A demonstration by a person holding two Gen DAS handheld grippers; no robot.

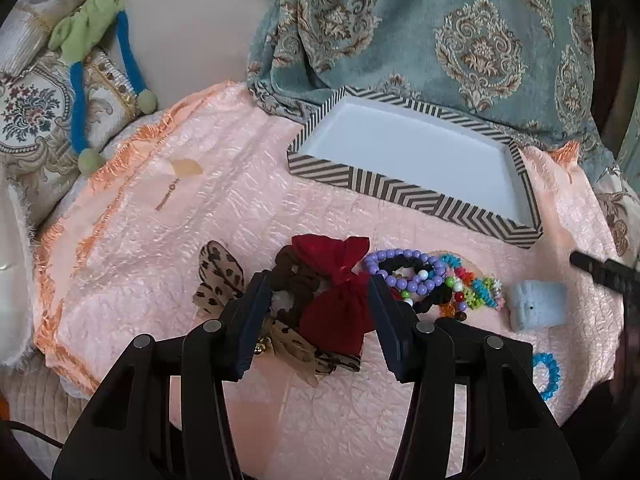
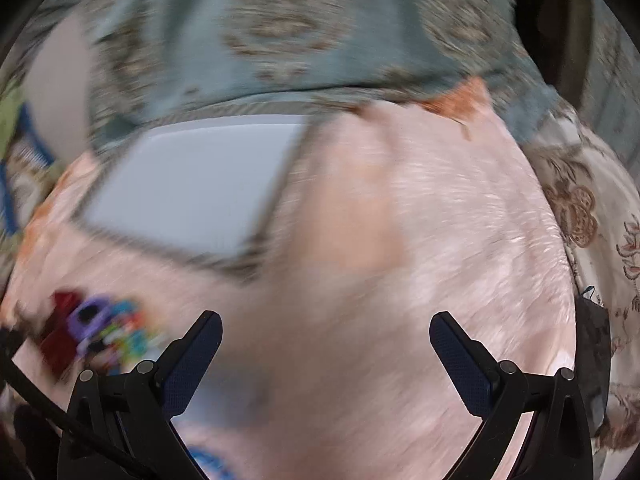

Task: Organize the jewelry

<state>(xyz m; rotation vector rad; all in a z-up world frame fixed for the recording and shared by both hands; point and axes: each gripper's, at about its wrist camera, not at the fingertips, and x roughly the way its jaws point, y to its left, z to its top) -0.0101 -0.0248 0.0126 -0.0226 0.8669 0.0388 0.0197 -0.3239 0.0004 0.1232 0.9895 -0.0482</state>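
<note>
My left gripper [image 1: 316,312] hangs with jaws wide apart over the red bow [image 1: 340,292], not pressing it; the brown scrunchie [image 1: 294,270] lies just beside, the beaded bracelets [image 1: 424,280] near; beyond them sits the chevron-striped box [image 1: 412,192] on the pink cloth [image 1: 160,240]; my right gripper [image 2: 326,356] is spread wide and holds nothing.

Both wrist views look steeply down, sharing the striped box [image 1: 416,196].
</note>
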